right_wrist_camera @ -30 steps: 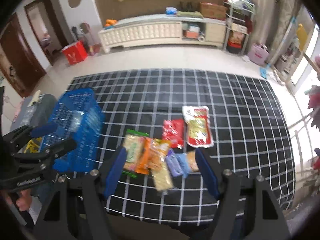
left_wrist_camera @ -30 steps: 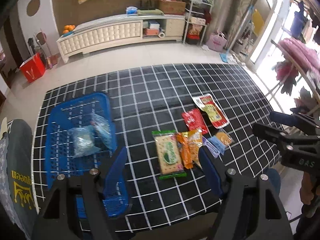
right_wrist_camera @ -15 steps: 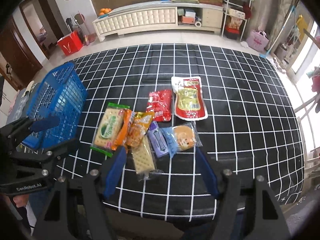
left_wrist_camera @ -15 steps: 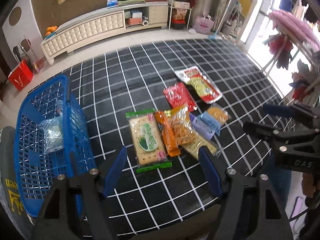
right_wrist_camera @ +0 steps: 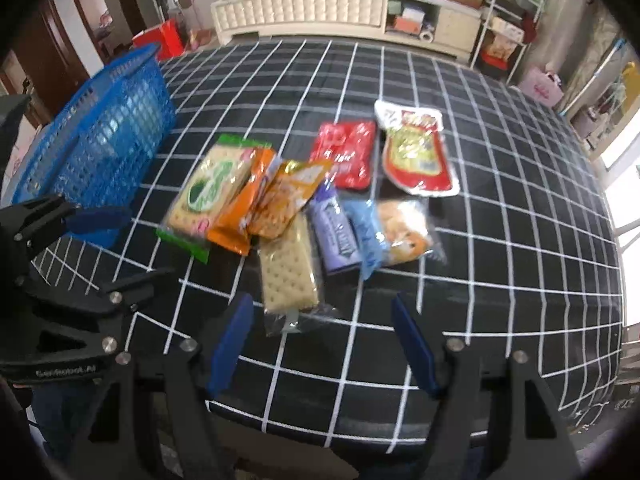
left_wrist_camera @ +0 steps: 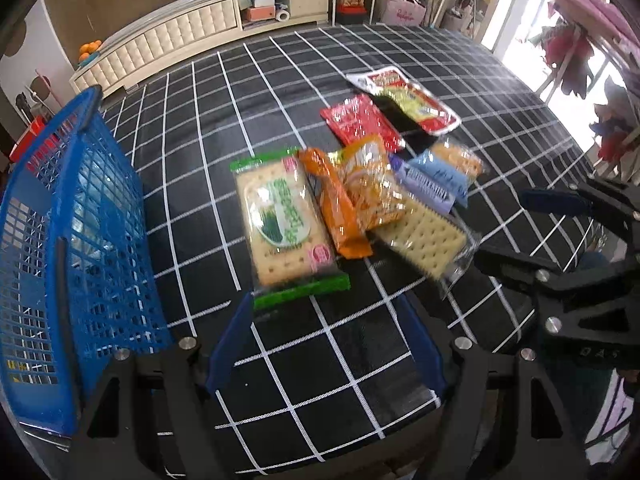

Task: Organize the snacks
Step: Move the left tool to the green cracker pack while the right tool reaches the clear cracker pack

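Observation:
Several snack packets lie in a cluster on the black checked tablecloth (left_wrist_camera: 200,120). A green cracker packet (left_wrist_camera: 284,220) is at the left, with an orange packet (left_wrist_camera: 336,208) and a yellow-orange snack bag (left_wrist_camera: 372,184) beside it. My left gripper (left_wrist_camera: 325,312) is open, just short of the green packet's near end. My right gripper (right_wrist_camera: 322,304) is open at the near end of a clear cracker packet (right_wrist_camera: 286,272). Purple (right_wrist_camera: 336,232) and light blue (right_wrist_camera: 366,232) packets lie right of it. A blue basket (left_wrist_camera: 68,240) stands at the left, snack bags dimly visible inside.
A red packet (right_wrist_camera: 348,152) and a red-yellow pouch (right_wrist_camera: 416,152) lie farther back. Each gripper shows in the other's view: the right gripper (left_wrist_camera: 502,226) and the left gripper (right_wrist_camera: 148,240). The near table edge runs below the fingers. A white cabinet (right_wrist_camera: 320,4) stands beyond.
Both grippers have come down and forward toward the snack cluster, so the packets look larger. The basket now shows from the side. Both grippers stay open.

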`<state>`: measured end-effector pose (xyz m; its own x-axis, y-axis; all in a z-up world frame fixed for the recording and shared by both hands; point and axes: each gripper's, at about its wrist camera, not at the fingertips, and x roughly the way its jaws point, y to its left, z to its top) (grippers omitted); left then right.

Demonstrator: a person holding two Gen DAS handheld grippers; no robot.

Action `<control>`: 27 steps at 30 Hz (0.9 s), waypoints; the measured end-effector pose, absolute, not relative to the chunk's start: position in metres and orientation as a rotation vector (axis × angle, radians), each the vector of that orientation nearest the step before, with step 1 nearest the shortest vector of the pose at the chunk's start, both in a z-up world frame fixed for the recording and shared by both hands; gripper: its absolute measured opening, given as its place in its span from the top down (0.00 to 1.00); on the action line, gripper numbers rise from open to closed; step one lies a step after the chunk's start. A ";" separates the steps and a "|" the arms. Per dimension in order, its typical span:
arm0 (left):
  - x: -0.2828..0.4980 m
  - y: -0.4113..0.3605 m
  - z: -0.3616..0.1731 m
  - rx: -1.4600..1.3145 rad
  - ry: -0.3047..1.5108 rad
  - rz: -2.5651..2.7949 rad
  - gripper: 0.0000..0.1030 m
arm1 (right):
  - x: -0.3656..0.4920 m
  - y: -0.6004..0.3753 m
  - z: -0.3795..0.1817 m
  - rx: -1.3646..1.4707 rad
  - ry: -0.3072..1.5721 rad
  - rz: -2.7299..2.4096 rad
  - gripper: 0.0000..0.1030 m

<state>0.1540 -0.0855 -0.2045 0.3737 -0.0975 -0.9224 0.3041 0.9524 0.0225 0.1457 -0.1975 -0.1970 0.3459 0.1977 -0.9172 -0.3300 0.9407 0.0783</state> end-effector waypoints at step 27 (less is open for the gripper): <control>0.153 -0.066 -0.221 0.202 1.186 -0.208 0.30 | 0.167 -0.161 -0.250 -0.240 1.266 0.336 0.59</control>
